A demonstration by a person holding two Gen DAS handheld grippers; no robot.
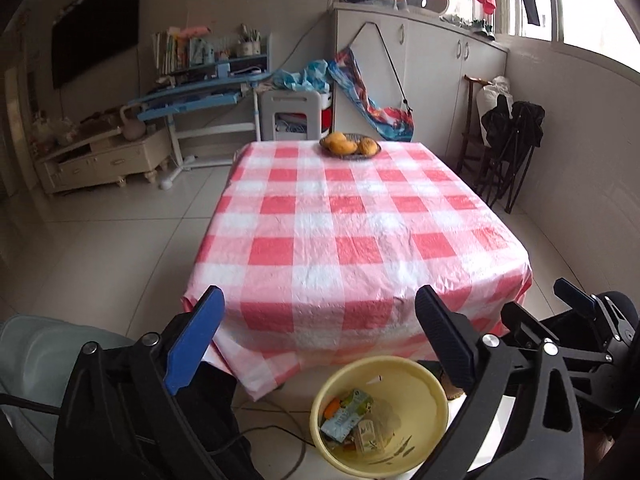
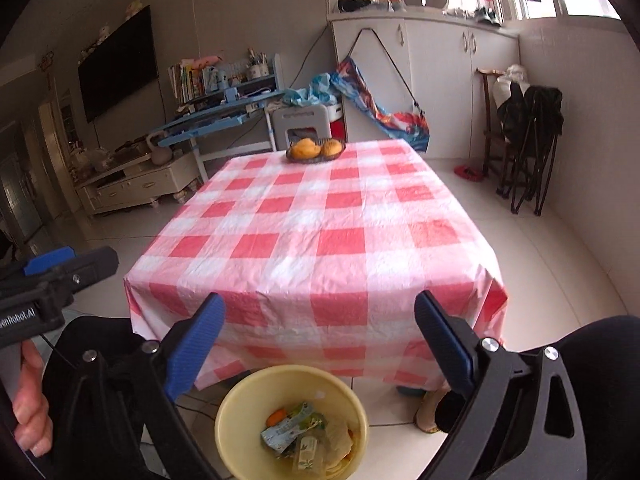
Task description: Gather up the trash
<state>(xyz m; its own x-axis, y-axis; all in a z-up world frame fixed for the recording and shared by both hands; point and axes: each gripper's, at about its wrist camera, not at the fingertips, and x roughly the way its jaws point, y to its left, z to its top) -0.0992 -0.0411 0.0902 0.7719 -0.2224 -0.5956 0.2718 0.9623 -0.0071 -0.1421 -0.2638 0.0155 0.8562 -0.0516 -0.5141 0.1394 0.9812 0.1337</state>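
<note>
A yellow basin (image 1: 432,400) (image 2: 248,396) stands on the floor in front of the table, with several wrappers and scraps of trash (image 1: 354,420) (image 2: 304,436) inside. My left gripper (image 1: 320,340) hangs above the basin, open, nothing between its fingers. My right gripper (image 2: 320,340) is also open and empty above the basin; it shows at the right edge of the left wrist view (image 1: 576,300). The left gripper (image 2: 60,264) appears at the left of the right wrist view, held by a hand (image 2: 28,408).
The table with a red-and-white checked cloth (image 1: 360,220) (image 2: 320,232) fills the middle; a plate of oranges (image 1: 350,145) (image 2: 316,150) sits at its far edge. A cable lies on the floor by the basin. Folded chairs (image 2: 528,152) stand at the right wall.
</note>
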